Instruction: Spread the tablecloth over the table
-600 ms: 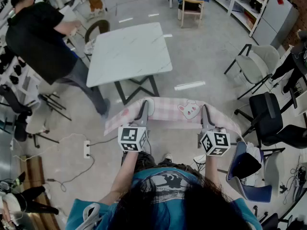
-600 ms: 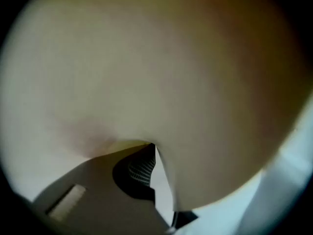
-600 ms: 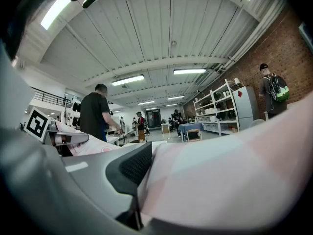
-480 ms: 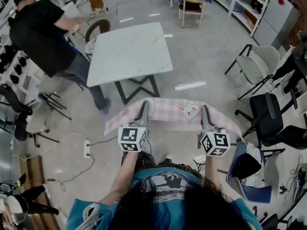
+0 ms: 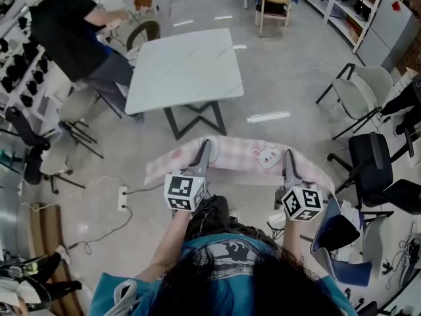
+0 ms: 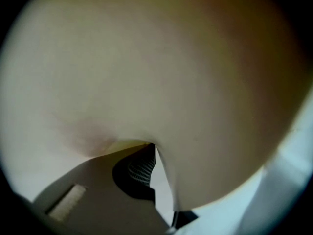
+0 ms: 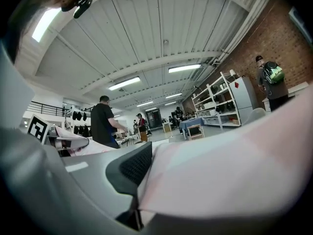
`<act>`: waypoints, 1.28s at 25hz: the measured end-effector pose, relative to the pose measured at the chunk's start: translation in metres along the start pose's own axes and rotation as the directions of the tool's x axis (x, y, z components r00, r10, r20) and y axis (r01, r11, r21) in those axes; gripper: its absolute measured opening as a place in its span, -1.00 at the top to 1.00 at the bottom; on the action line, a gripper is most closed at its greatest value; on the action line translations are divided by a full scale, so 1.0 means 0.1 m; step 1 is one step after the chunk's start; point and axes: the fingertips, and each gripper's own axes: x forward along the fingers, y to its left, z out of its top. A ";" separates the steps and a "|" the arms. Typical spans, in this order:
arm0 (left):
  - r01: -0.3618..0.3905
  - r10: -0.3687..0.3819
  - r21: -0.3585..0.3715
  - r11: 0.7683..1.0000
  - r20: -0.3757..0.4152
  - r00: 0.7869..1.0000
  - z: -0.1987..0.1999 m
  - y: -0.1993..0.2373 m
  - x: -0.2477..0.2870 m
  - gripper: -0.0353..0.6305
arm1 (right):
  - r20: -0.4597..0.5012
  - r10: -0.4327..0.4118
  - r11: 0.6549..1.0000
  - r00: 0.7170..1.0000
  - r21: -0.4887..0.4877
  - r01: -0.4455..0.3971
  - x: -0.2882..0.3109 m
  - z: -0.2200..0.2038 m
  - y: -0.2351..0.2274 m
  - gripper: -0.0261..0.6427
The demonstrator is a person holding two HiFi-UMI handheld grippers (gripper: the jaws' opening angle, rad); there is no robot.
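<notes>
A pink checked tablecloth (image 5: 237, 155) with a bunny print hangs stretched between my two grippers, above the floor and short of the white marble table (image 5: 184, 68). My left gripper (image 5: 205, 146) is shut on the cloth's left part, and my right gripper (image 5: 288, 158) is shut on its right part. In the left gripper view the tablecloth (image 6: 156, 72) fills nearly the whole picture, and only one dark ribbed pad (image 6: 142, 168) shows under it. Seen from the right gripper, the tablecloth (image 7: 234, 165) lies against the ribbed pad (image 7: 134, 165).
A person in black (image 5: 72, 25) stands at the table's far left corner. Chairs (image 5: 358, 87) and a black chair (image 5: 371, 166) stand to the right. A power strip (image 5: 122, 199) with cables lies on the floor at the left. A wooden chair (image 5: 273, 8) stands beyond the table.
The person in black has walked away from the table's near left side toward its far left corner. Both grippers keep the cloth and sit slightly lower in the picture.
</notes>
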 end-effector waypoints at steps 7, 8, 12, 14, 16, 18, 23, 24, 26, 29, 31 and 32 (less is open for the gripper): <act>0.012 -0.012 -0.005 1.000 -0.003 1.000 0.02 -0.01 0.07 0.71 | -0.005 0.007 0.999 1.000 0.036 -0.007 0.03 -0.02 -0.07 0.74; 0.015 -0.015 -0.012 1.000 -0.006 1.000 0.01 0.00 0.09 0.71 | -0.007 0.008 0.999 1.000 0.037 -0.007 0.06 -0.03 -0.07 0.74; 0.029 -0.029 -0.029 0.999 -0.023 0.999 -0.03 0.09 0.20 0.70 | -0.017 0.007 0.999 1.000 0.037 -0.006 0.19 -0.05 -0.08 0.74; 0.030 -0.031 -0.024 0.999 -0.026 0.999 -0.02 0.14 0.30 0.70 | -0.017 0.004 0.999 1.000 0.038 -0.004 0.28 -0.03 -0.11 0.74; 0.033 -0.033 -0.014 0.999 -0.028 0.999 0.01 0.19 0.44 0.70 | -0.020 0.002 0.999 1.000 0.039 -0.001 0.40 0.00 -0.15 0.74; 0.049 -0.049 -0.003 0.999 -0.027 0.998 0.04 0.22 0.62 0.70 | -0.022 -0.009 0.999 1.000 0.039 0.010 0.52 0.02 -0.23 0.74; 0.094 -0.094 -0.018 0.995 -0.023 0.995 0.04 0.31 1.13 0.70 | -0.034 -0.045 0.999 0.998 0.024 0.046 0.92 0.08 -0.48 0.74; 0.102 -0.103 -0.026 0.994 -0.024 0.994 0.04 0.35 1.24 0.70 | -0.037 -0.052 0.998 0.998 0.021 0.053 1.02 0.10 -0.52 0.74; 0.123 -0.123 -0.039 0.992 -0.020 0.992 0.09 0.45 1.44 0.70 | -0.041 -0.064 0.998 0.997 0.018 0.065 1.22 0.16 -0.57 0.74; 0.155 -0.155 -0.043 0.987 0.005 0.988 0.26 0.59 1.77 0.69 | -0.028 -0.077 0.997 0.997 0.011 0.077 1.53 0.33 -0.65 0.74; 0.173 -0.172 -0.029 0.984 0.023 0.985 0.40 0.69 2.02 0.69 | -0.014 -0.084 0.996 0.996 0.007 0.084 1.78 0.46 -0.72 0.74; 0.182 -0.182 -0.020 0.983 0.030 0.983 0.47 0.74 2.15 0.69 | -0.009 -0.088 0.996 0.996 0.006 0.088 1.90 0.52 -0.76 0.74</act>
